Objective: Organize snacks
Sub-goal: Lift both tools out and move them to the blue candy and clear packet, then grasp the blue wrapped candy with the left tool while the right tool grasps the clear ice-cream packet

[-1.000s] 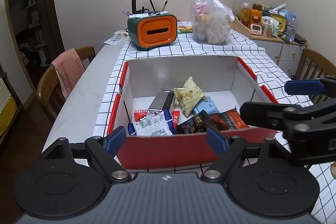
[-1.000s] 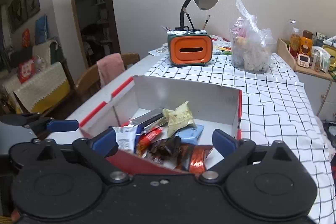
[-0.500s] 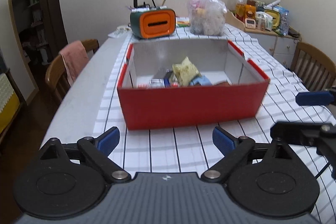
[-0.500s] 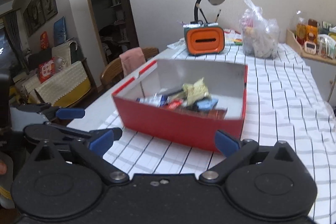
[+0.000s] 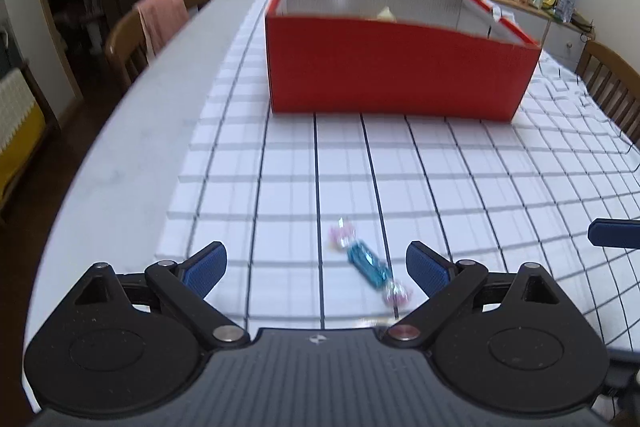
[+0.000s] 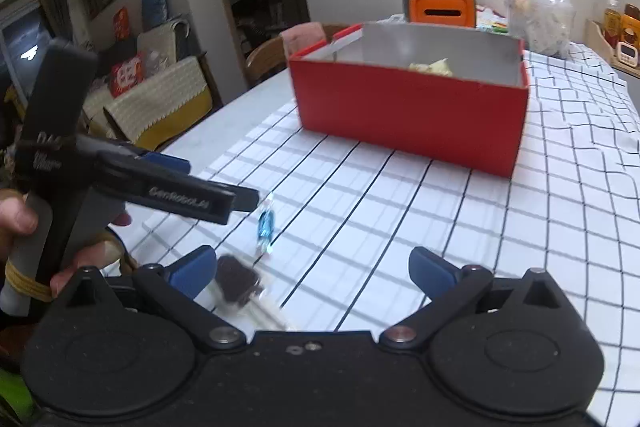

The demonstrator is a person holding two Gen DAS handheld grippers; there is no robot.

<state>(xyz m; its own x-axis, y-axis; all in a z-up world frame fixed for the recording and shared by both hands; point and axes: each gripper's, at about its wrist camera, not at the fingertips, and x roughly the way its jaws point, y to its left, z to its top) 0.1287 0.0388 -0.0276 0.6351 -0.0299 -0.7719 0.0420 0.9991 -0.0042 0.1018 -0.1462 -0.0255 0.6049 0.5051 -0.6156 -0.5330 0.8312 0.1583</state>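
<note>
The counter [image 5: 132,163], spread with a checked cloth [image 5: 500,187], carried the red box [image 5: 396,71] toward its far end. The box already held snacks, though only the top of a pale yellow packet [image 6: 432,67] showed over its wall, so most of the sorting looked done. At least two pieces were left out on the cloth, well apart from the box. A blue wrapped candy [image 5: 368,263] lay just ahead of the left gripper [image 5: 316,267], between its wide-open, empty jaws. A dark brown snack on a pale wrapper [image 6: 240,283] lay just beside the inner fingertip of the right gripper [image 6: 312,267], whose jaws were also spread wide and held nothing. Both pieces probably needed lifting into the box.

As for writing, the side of the left gripper, seen from the right wrist, bore white lettering that seemed to read "GenRobot.AI". The wrappers were too blurred to read.
</note>
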